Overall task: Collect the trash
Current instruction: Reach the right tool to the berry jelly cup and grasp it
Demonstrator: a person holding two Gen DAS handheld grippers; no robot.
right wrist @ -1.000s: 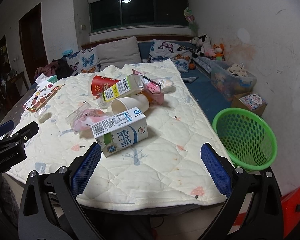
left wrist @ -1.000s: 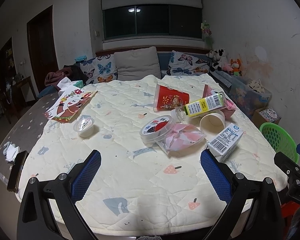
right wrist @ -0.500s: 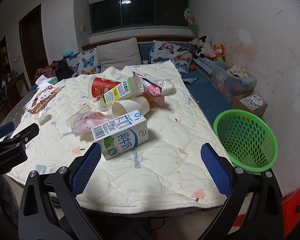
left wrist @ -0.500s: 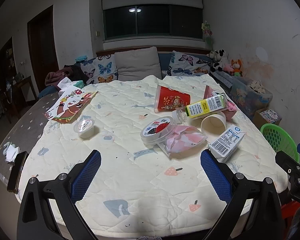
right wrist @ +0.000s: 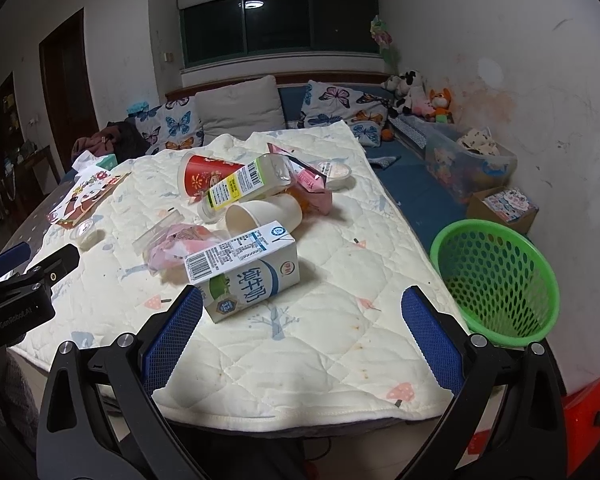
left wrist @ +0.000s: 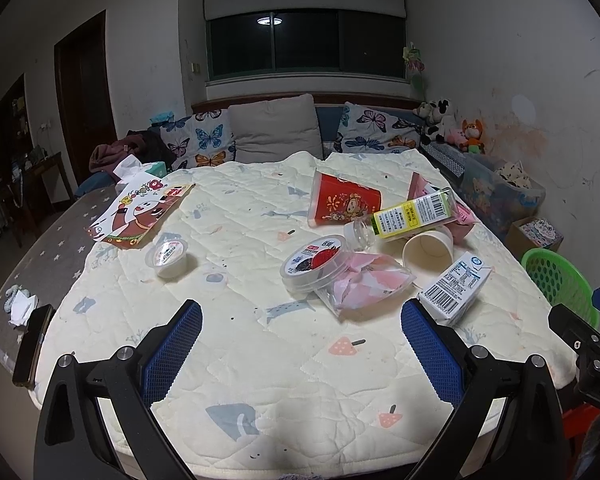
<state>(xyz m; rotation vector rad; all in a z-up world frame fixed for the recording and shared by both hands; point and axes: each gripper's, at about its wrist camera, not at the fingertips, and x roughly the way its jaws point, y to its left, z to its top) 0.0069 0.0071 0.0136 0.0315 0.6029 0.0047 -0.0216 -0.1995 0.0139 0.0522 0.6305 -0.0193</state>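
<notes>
Trash like the white-and-blue milk carton sits mid-frame on the cream quilted table, green plastic mesh basket at right, both the left gripper and right gripper spread wide, empty.

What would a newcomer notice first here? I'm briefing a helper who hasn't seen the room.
A jumble of litter on the cream quilted mat: a white-and-blue milk carton nearest, a red printed paper cup and a yellow-labelled clear plastic bottle behind. A bright green perforated plastic basket stands beside the mat's right edge.
</notes>
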